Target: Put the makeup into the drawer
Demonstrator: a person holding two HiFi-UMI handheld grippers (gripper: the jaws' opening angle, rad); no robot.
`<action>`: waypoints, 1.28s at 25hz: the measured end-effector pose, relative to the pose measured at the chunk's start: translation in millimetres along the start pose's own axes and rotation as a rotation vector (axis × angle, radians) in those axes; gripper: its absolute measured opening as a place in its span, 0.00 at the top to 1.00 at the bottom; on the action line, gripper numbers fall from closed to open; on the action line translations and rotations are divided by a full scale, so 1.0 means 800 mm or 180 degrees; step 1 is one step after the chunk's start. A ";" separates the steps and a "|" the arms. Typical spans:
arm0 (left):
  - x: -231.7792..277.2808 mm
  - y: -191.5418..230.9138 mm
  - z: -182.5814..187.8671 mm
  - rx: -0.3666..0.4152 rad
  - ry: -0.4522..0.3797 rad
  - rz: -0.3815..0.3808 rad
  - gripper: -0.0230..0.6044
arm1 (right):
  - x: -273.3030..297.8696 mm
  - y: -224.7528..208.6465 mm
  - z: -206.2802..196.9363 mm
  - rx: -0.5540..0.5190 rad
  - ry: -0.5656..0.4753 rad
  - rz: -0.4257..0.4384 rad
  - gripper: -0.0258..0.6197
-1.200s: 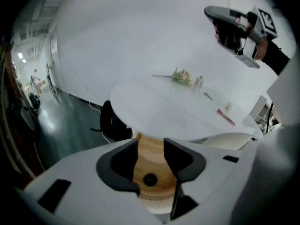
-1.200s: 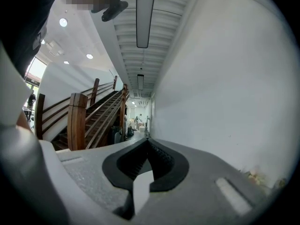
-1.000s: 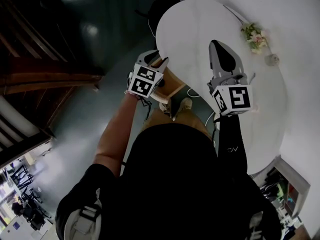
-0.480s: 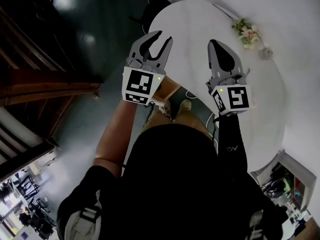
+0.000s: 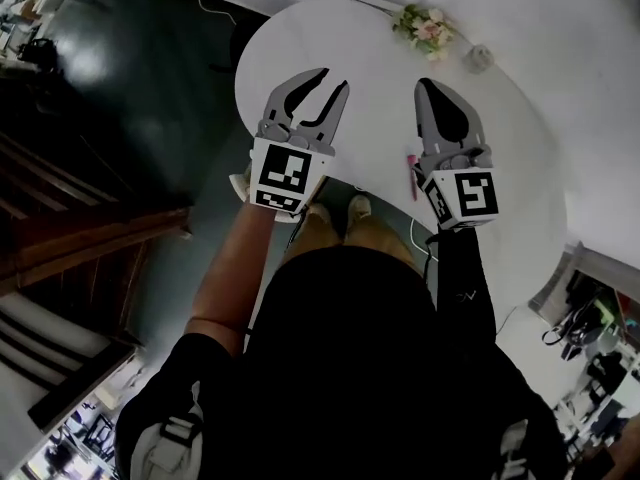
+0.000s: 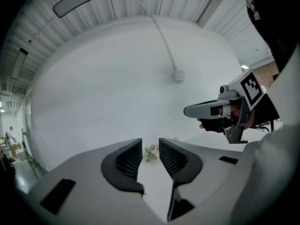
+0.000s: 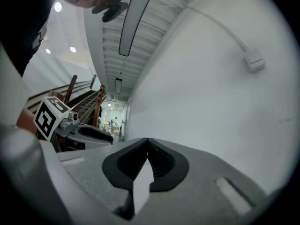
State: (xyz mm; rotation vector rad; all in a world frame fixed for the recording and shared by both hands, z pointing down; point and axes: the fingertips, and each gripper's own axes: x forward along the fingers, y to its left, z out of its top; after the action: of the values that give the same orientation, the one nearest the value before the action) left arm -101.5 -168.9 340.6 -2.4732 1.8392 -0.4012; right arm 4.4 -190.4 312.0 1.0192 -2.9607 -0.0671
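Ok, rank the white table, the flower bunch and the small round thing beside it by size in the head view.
Largest: white table.
Then: flower bunch.
Smallest: small round thing, somewhat smaller than the flowers beside it.

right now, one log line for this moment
left gripper jaws apart, just been closing, empty | right gripper jaws together, empty | pink item on table

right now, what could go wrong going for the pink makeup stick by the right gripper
1. The pink makeup stick lies close to the near edge of the table, right beside the right gripper. A bump from the gripper body could send it off the edge.
2. That gripper's fingers are shut, so coming down as it is would likely push the stick rather than grasp it.
3. No drawer shows in any view, so the carry would start without a visible target.
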 end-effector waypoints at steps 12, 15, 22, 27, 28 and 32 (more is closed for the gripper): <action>0.087 -0.158 0.031 0.0185 -0.0117 -0.0824 0.79 | -0.143 -0.123 -0.015 0.0031 0.0029 -0.0876 0.96; 0.097 -0.190 0.034 0.0209 -0.0134 -0.0954 0.79 | -0.163 -0.135 -0.009 0.0076 -0.0076 -0.0981 0.96; 0.111 -0.243 0.034 0.0354 -0.0034 -0.1176 0.80 | -0.208 -0.162 -0.027 0.0154 -0.0055 -0.1177 0.96; 0.118 -0.271 0.035 0.0572 0.0057 -0.1356 0.80 | -0.237 -0.176 -0.033 0.0270 -0.0170 -0.1378 0.96; 0.119 -0.277 0.036 0.0607 0.0070 -0.1397 0.80 | -0.244 -0.180 -0.034 0.0306 -0.0194 -0.1437 0.96; 0.122 -0.298 0.037 0.0664 0.0087 -0.1584 0.79 | -0.272 -0.193 -0.039 0.0388 -0.0181 -0.1701 0.96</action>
State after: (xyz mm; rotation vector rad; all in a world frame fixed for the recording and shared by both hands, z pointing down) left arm 155.0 -193.5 372.7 -2.7531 1.0956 -0.6066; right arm 271.8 -179.3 337.3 1.8215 -2.6734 0.0835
